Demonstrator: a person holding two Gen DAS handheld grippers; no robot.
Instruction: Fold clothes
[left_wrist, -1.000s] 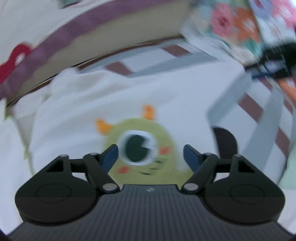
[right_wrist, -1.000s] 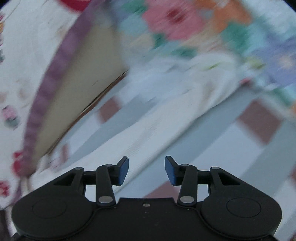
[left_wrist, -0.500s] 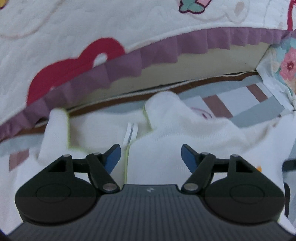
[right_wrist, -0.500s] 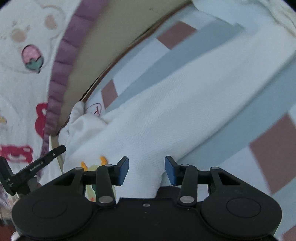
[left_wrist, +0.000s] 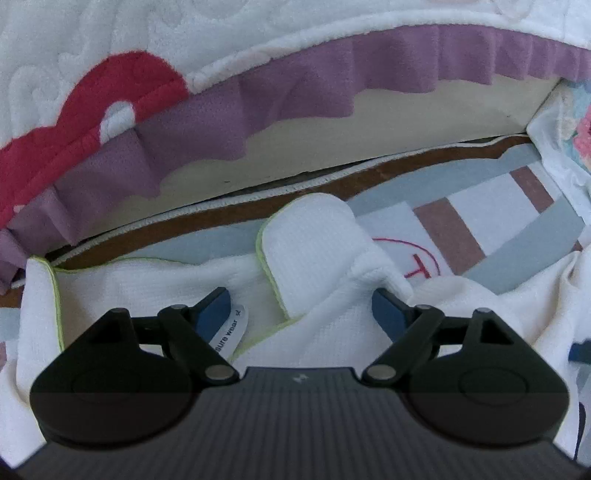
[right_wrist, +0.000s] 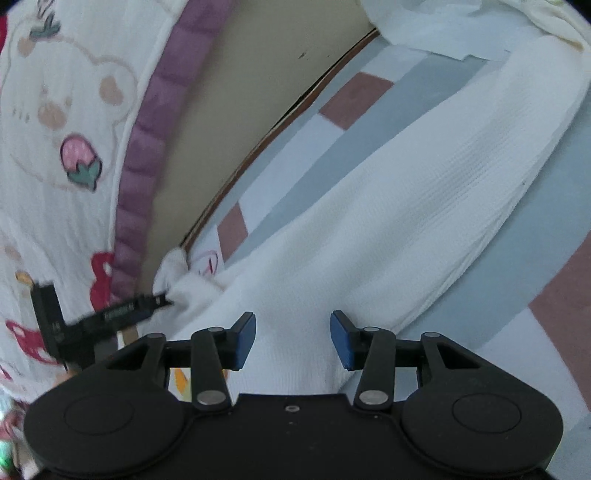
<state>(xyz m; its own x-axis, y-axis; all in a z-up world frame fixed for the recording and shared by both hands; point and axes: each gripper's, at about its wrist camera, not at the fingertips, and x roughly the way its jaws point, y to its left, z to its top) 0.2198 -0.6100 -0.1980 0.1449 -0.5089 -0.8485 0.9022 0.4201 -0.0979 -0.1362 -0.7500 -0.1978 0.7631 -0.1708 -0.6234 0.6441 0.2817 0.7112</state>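
A white knitted garment (left_wrist: 317, 243) with yellow-green trim lies on a striped sheet (left_wrist: 476, 206). In the left wrist view its neck opening with a white label (left_wrist: 231, 332) and a folded flap face me. My left gripper (left_wrist: 301, 308) is open, its fingers low over the neck area. In the right wrist view a long white sleeve (right_wrist: 406, 206) of the garment stretches away to the upper right. My right gripper (right_wrist: 293, 339) is open just above the cloth near the sleeve's base. The left gripper (right_wrist: 122, 314) shows there at the left, by the collar.
A quilted blanket (left_wrist: 110, 88) with a purple frill and red patterns hangs along the far side over a beige bed side (left_wrist: 406, 122). A floral cloth (left_wrist: 580, 125) lies at the far right. A red circled mark (left_wrist: 417, 258) is on the sheet.
Both grippers came in closer to the garment. The left one moved from the green monster print up to the collar. The right one moved onto the sleeve's base. Both stayed open.
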